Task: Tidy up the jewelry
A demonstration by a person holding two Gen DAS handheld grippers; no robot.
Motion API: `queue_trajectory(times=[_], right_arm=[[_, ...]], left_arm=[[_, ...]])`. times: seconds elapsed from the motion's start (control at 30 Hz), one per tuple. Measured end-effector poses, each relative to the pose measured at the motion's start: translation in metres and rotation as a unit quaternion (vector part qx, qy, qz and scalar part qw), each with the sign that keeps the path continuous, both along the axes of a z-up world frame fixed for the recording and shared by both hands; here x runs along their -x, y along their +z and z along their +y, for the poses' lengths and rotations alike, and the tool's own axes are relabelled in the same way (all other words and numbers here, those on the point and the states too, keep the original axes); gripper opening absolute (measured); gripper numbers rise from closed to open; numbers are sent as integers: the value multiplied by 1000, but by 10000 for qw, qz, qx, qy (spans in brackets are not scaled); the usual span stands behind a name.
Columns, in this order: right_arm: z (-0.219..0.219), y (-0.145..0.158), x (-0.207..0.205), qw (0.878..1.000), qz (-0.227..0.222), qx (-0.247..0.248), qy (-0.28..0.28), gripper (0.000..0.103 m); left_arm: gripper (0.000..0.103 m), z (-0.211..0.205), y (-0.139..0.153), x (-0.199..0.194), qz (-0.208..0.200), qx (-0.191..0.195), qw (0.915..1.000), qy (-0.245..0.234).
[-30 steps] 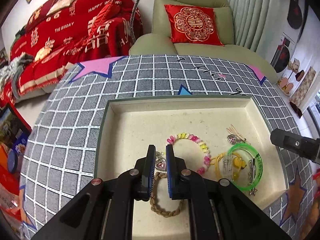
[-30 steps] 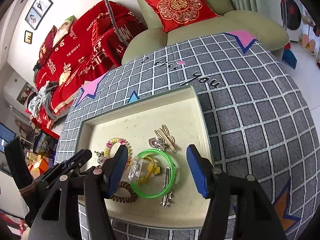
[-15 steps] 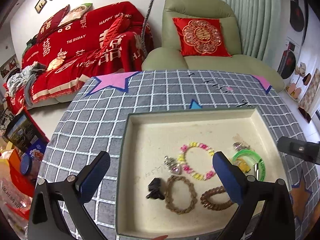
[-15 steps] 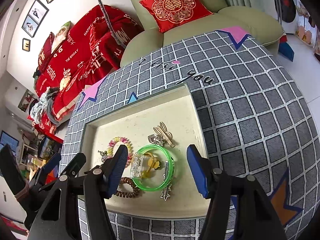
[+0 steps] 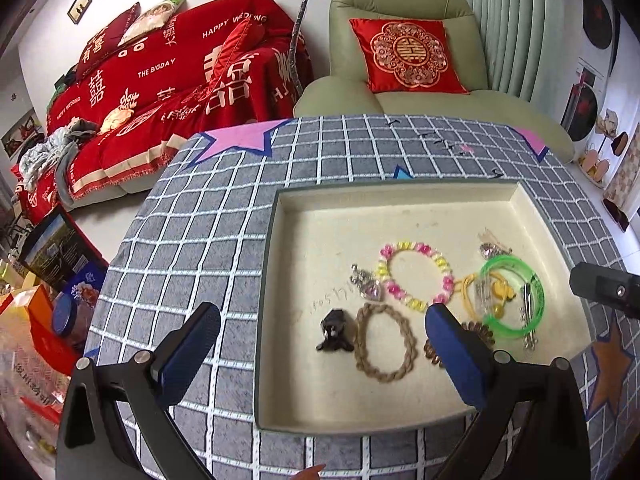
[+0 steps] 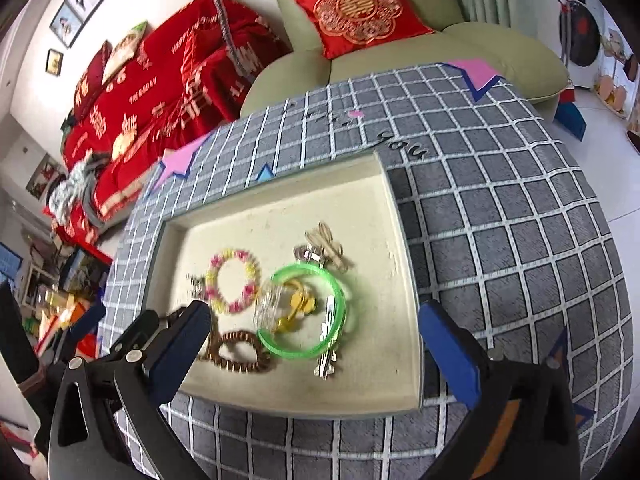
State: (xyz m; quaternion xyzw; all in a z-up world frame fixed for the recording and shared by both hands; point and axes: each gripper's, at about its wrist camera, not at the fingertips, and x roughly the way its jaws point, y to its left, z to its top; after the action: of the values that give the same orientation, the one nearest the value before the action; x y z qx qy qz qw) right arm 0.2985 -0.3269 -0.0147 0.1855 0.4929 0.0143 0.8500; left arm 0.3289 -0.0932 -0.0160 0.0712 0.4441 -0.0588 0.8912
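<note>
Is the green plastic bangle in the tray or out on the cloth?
In. The green plastic bangle lies flat inside the cream tray, near its right wall.

Glossy green plastic bangle (image 5: 512, 297) and braided cord bracelet (image 5: 385, 346) lie on a matt tray (image 5: 360, 216).

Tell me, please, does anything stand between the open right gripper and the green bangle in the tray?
Nothing visible blocks the right gripper, whose jaws are opening above the green bangle. But the bangle is not free: a clear clip and yellow piece lie inside it, and a silver hair clip crosses its rim.
</note>
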Motion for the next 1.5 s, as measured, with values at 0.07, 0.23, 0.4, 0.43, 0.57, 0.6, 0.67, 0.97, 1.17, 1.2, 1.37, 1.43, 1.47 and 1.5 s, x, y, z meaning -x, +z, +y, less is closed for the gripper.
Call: queue_trajectory(times=[0.07,0.23,0.4,0.43,0.57,0.6,0.67,0.97,1.17,1.2,1.37,1.43,1.47,1.5], right_arm=[[5,1,4,9997,51,218,34,103],[12,-3,15,9988,149,458,106,103],[22,-6,32,9963,172,799,266,103],[25,-6,36,9955,160,881,307,103],[35,-5,56,9933,57,1087,391,103],[36,-6,62,9934,36,1079,399,103],[38,-7,72,9937,21,1053,388,103],[52,-9,126,9926,-92,1142,403,103],[59,-7,163,9919,-240,1215,272,103],[60,-6,169,9914,-283,1249,254,103],[71,1,203,9878,-532,1456,172,103],[75,6,215,9862,-647,1518,157,103],[78,8,222,9851,-707,1562,150,103],[80,11,229,9842,-764,1590,155,103]], left_arm=[[103,1,-1,3,64,17,10000,-5],[103,5,-1,16,150,32,9999,-72],[103,9,0,38,112,-153,9998,-78],[103,10,1,43,80,-173,9998,-72],[103,16,1,72,-44,-252,9996,-117],[103,18,1,79,-49,-273,9995,-135],[103,21,-1,92,-43,-268,9995,-151],[103,40,-12,144,148,19,9999,53],[103,47,-9,182,-47,-11,10000,62],[103,49,-8,190,-120,-22,9999,86],[103,62,-1,223,-338,85,9991,241],[103,65,2,234,-439,113,9987,247],[103,66,5,240,-524,89,9983,234],[103,66,7,245,-598,59,9979,235]])
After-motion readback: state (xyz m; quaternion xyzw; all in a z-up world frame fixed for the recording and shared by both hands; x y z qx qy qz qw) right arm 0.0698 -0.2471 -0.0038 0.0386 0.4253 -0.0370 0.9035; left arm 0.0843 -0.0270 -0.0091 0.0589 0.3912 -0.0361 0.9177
